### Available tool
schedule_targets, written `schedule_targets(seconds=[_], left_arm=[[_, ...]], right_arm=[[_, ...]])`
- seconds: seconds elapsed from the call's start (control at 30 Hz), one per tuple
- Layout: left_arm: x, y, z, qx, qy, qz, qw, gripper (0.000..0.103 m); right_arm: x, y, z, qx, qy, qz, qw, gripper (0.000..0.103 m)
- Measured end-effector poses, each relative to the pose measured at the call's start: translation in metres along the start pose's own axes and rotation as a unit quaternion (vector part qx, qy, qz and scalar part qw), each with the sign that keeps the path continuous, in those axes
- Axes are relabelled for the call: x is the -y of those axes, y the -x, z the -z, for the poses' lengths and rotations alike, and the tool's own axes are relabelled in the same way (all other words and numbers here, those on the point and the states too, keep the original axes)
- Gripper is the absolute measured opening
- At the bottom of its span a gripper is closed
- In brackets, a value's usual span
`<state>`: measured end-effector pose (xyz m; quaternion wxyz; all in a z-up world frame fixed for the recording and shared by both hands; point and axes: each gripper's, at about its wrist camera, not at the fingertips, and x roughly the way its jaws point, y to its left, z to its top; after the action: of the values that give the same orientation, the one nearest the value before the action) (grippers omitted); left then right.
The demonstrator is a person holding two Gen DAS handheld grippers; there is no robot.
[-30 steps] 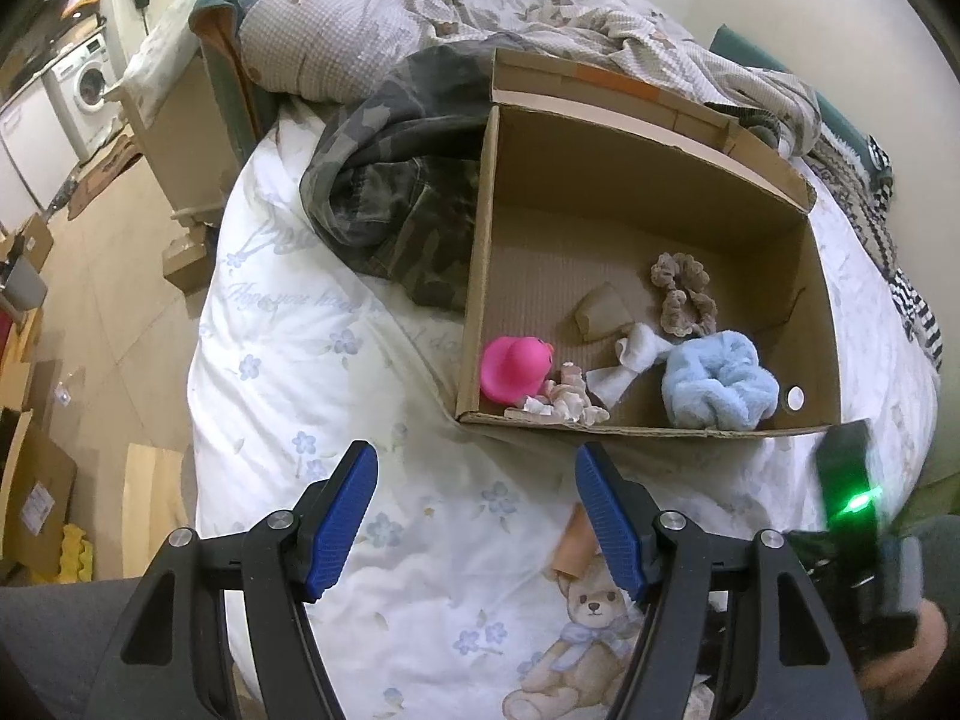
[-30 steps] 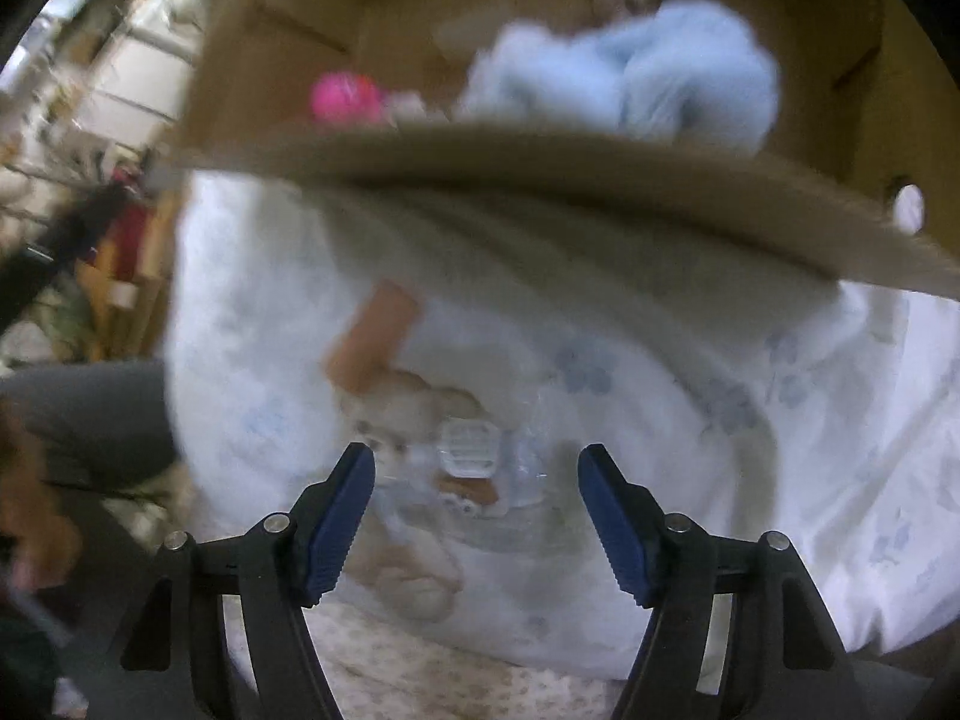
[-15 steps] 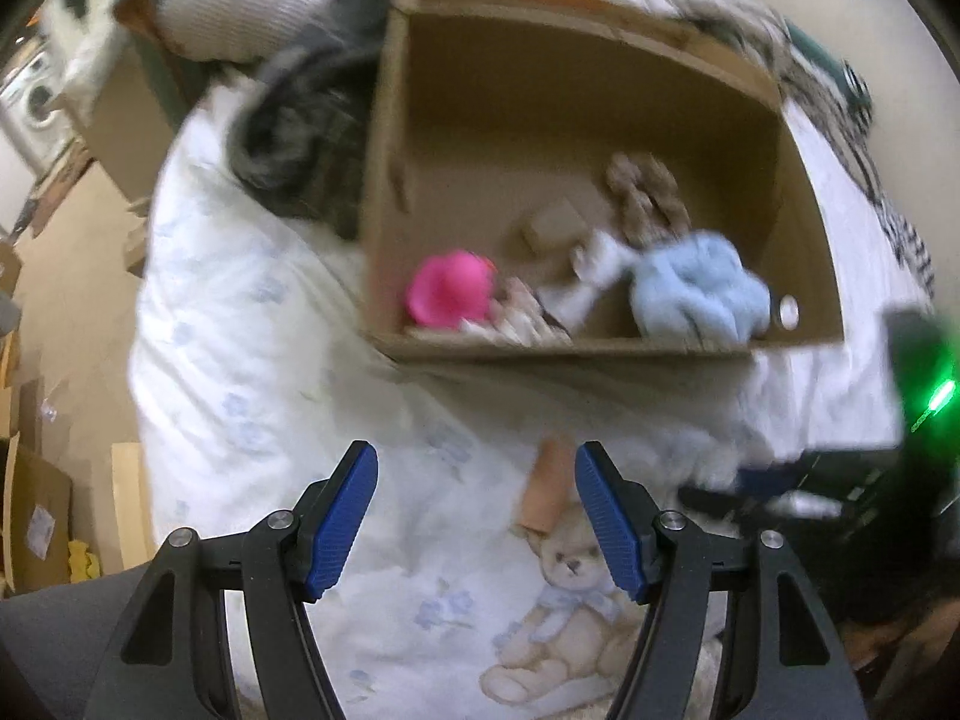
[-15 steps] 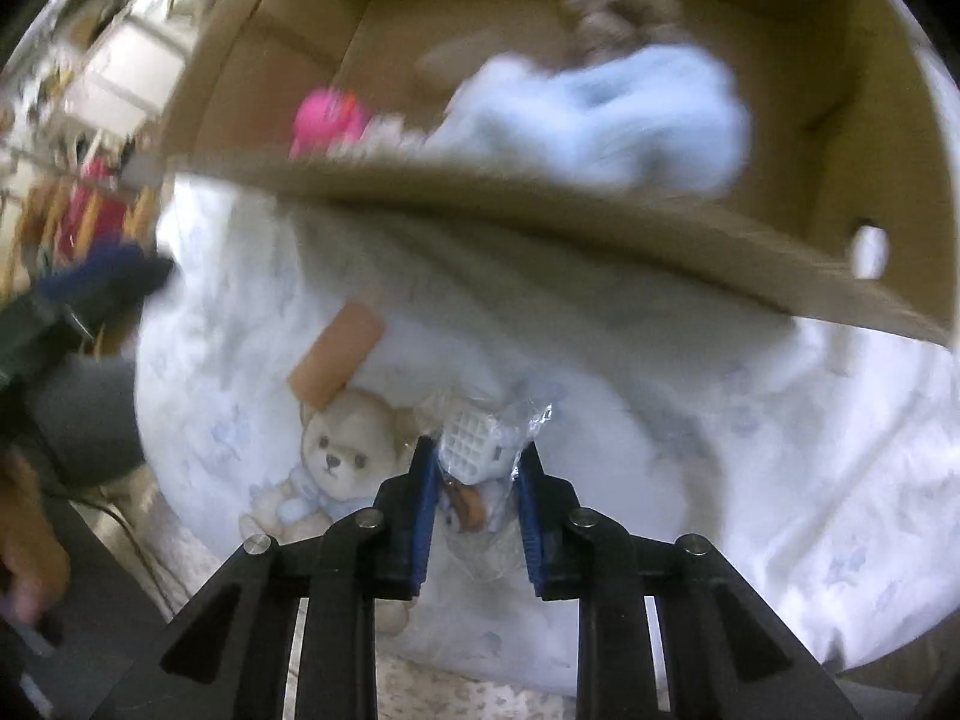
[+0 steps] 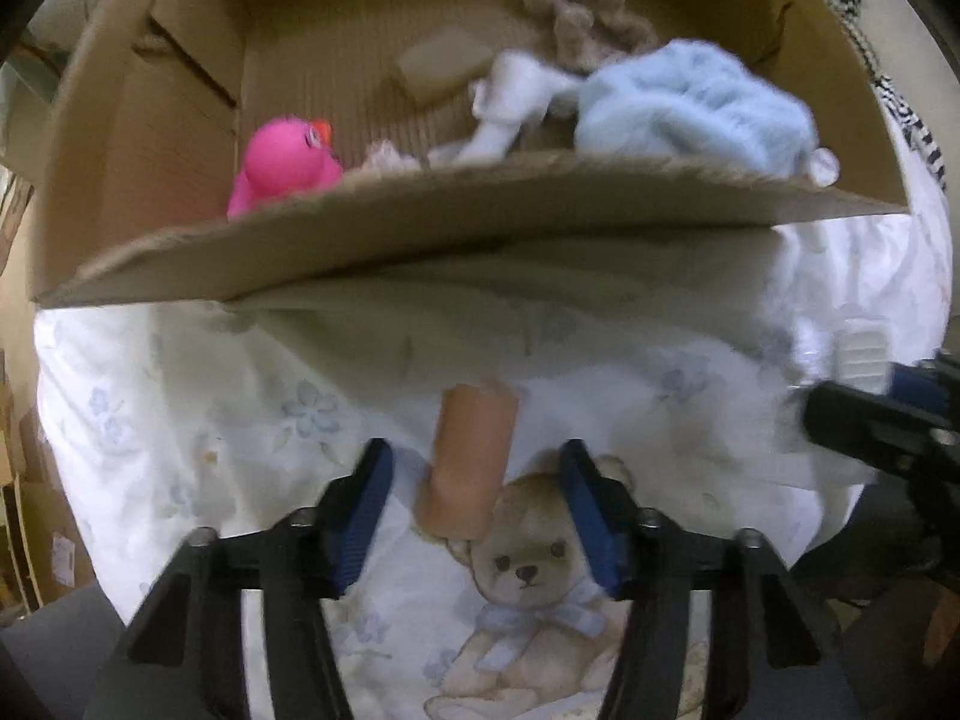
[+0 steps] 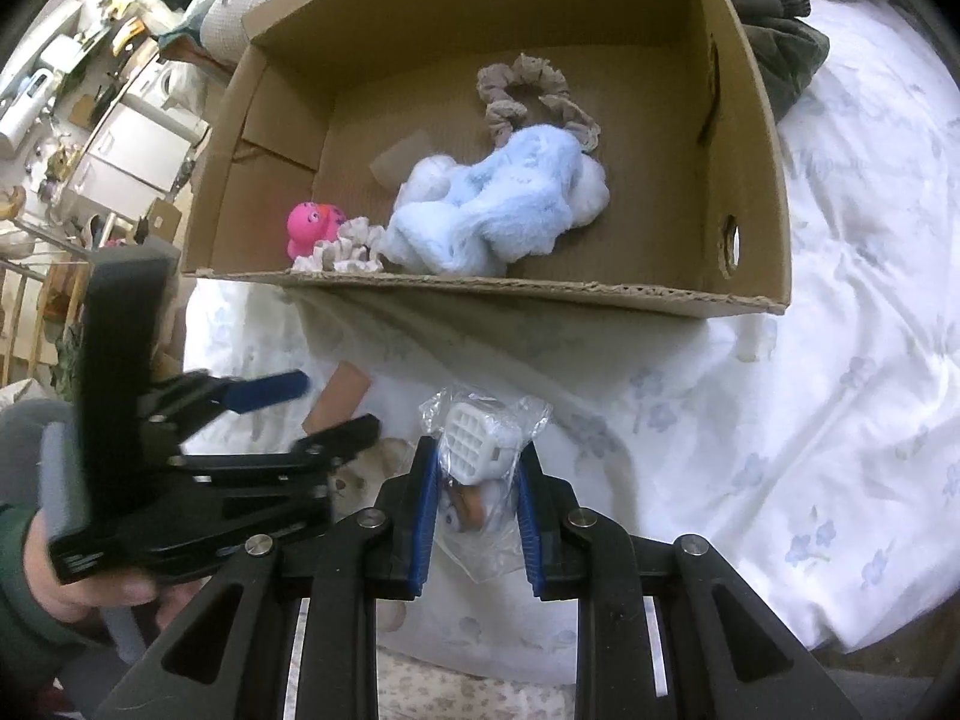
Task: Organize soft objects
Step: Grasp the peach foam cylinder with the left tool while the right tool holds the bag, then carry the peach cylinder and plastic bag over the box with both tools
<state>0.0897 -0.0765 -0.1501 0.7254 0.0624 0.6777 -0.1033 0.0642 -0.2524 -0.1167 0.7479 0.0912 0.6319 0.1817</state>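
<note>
1. Right tool (image 6: 474,510): clamped on a clear plastic bag (image 6: 486,450) with a white gridded piece inside, bag pinched between the blue pads, lifted just above the bedspread (image 6: 810,420), in front of the box's near wall.
2. Left tool (image 5: 474,516): pointing straight down, jaws partly open and just closing, astride a tan cylindrical roll (image 5: 471,462) lying on the bedspread; pads beside the roll, not pressing it as far as can be told through the blur.
3. Tan roll: lying just before the cardboard box (image 6: 750,192), lower end overlapping the head of a teddy bear (image 5: 528,564) printed on the bedspread.
4. Inside the box, near the front wall: pink octopus toy (image 6: 306,228) at the left, cream scrunchie (image 6: 348,249) beside it, fluffy light-blue cloth (image 6: 498,210) in the middle over something white.
5. Farther back in the box: taupe scrunchie (image 6: 528,96) and a small tan block (image 6: 399,162) on the floor of the box.
6. Left of the right wrist view: hand (image 6: 78,588) in a green sleeve gripping the left tool's handle.
7. Beyond the box's far right corner: dark olive garment (image 6: 774,42) on the bed.
</note>
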Motion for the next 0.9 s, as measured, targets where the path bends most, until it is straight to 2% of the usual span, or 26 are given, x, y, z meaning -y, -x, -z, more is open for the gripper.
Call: schedule_targets(seconds=[0.07, 0.1, 0.13, 0.2, 0.23, 0.37, 0.67, 0.9], left_arm=[[-0.001, -0.004, 0.000, -0.002, 0.004, 0.001, 1.0000, 0.046], [-0.002, -0.003, 0.000, 0.002, 0.006, 0.002, 1.0000, 0.038], [-0.002, -0.003, 0.000, 0.005, 0.007, 0.004, 1.0000, 0.024], [-0.003, -0.002, -0.001, 0.005, 0.007, 0.013, 0.9999, 0.013], [-0.004, -0.001, -0.001, 0.005, 0.009, 0.019, 0.9998, 0.010], [-0.012, 0.011, -0.005, 0.019, 0.010, 0.030, 0.9993, 0.008], [-0.031, 0.036, -0.012, 0.056, 0.038, 0.018, 0.9976, 0.007], [-0.055, 0.063, -0.002, 0.077, 0.062, 0.019, 0.9949, 0.007]], right_arm=[[0.003, 0.004, 0.000, 0.001, 0.001, -0.002, 1.000, 0.026], [0.004, 0.004, 0.001, 0.001, 0.001, -0.004, 1.000, 0.026], [0.003, 0.004, 0.000, 0.000, 0.002, -0.005, 1.000, 0.026], [0.003, 0.007, 0.000, -0.001, 0.005, -0.005, 1.000, 0.026], [0.003, 0.007, 0.000, -0.001, 0.006, -0.007, 1.000, 0.026], [0.002, 0.008, -0.001, -0.002, 0.009, -0.011, 1.000, 0.026], [0.003, 0.006, -0.001, -0.003, 0.009, -0.005, 1.000, 0.026], [-0.003, 0.001, -0.004, -0.005, 0.012, -0.005, 1.000, 0.026]])
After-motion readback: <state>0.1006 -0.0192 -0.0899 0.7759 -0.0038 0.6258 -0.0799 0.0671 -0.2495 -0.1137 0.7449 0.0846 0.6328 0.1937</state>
